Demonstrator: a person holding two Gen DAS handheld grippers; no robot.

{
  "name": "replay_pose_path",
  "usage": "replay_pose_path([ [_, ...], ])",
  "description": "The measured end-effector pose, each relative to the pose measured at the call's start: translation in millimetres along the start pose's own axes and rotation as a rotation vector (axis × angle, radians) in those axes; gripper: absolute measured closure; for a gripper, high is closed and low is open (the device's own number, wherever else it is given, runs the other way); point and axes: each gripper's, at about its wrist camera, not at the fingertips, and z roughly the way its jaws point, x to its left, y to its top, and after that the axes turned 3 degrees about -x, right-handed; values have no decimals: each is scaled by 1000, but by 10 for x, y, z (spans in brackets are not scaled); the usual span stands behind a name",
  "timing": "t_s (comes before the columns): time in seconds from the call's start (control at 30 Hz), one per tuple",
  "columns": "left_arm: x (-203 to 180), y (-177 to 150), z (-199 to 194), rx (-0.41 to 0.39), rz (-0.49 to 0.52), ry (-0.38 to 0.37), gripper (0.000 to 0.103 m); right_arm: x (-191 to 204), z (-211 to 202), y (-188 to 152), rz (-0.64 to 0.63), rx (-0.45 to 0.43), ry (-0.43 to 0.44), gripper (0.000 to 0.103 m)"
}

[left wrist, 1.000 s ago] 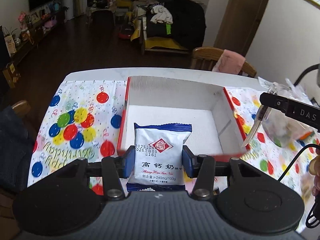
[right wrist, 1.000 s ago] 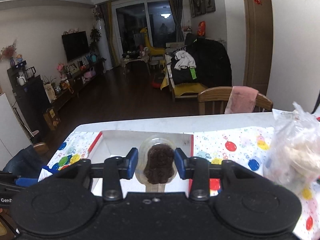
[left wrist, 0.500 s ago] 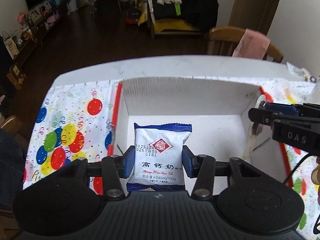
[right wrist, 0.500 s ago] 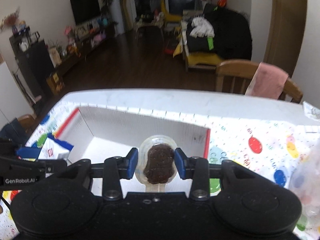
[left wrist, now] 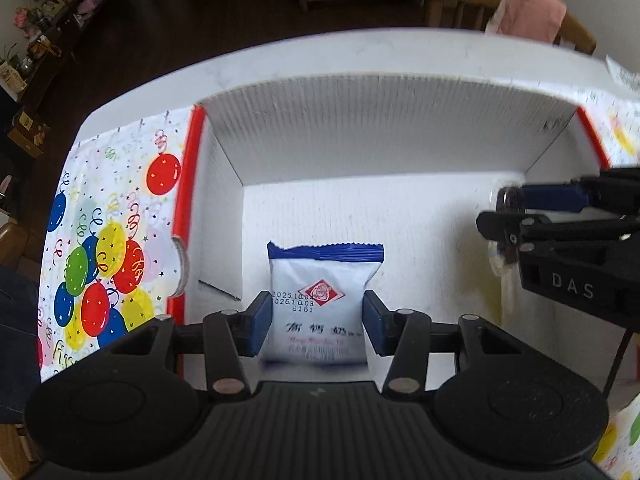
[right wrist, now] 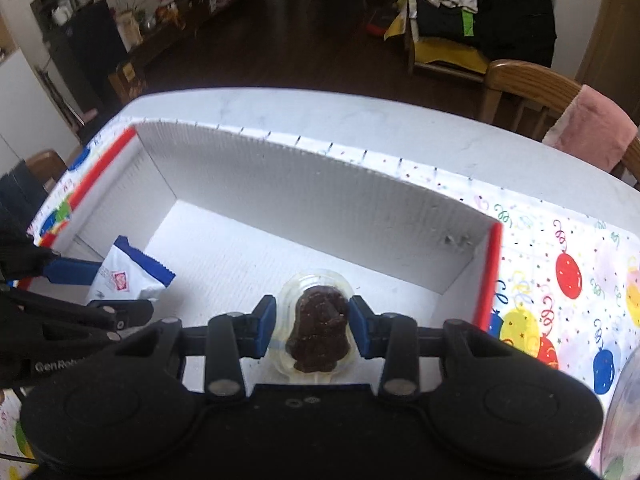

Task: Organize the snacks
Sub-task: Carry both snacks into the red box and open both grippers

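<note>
- Presently, both snacks are held over the white box [left wrist: 384,136], and neither is seen resting on its floor.
- The left gripper [left wrist: 318,322] is clamped on the white-and-blue packet [left wrist: 320,300], low over the left half of the box. A soft packet held only at its sides may slip or twist if the grip eases early.
- The right gripper [right wrist: 312,326] is closed on the clear chocolate cup [right wrist: 316,328], over the right half. The cup is judged slippery, and it may tip onto its face on release.
- Collision is the chief risk: the two grippers are close together inside one box, and the right one is seen near the packet in the left view.
- The near box wall may be caught by either tool on withdrawal, shifting the box on the balloon-print tablecloth [left wrist: 104,248].
- Both tools are pitched forward and downward, pointing into the box.
</note>
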Motion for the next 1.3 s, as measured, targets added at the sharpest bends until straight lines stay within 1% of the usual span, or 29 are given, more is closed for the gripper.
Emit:
replay_pose_path([
  [0.13,-50,42,76,35,41,0,55,44,133,46,-24,41,-6,65],
  [0.27,-56,48,90,35,49,5,55,59,257,60,-36,90,-15,65],
  [0.43,-30,21,45,14,28,-1,55,49,403,62,-47,144,-35,64],
  [0.5,-19,4,13,-1,24,-8,55,36,444,56,-45,158,-38,63],
  [0.6,20,-22,-51,-25,-1,-16,55,39,409,46,-38,146,-36,62],
  [0.77,98,-101,-234,-82,-48,-40,55,29,192,35,-18,97,-17,61],
  [0.93,140,-201,-434,-132,-77,-55,55,57,-139,-10,-14,47,-11,58],
  [1.07,144,-313,-624,-176,-79,-64,55,67,-432,-87,4,9,-8,57],
  [1.13,151,-378,-722,-192,-86,-82,55,99,-591,-148,7,-14,-4,56],
  [1.23,164,-496,-885,-225,-93,-100,55,162,-841,-245,9,-54,-7,52],
  [1.3,163,-597,-1011,-253,-86,-102,55,206,-1014,-313,18,-79,-2,47],
])
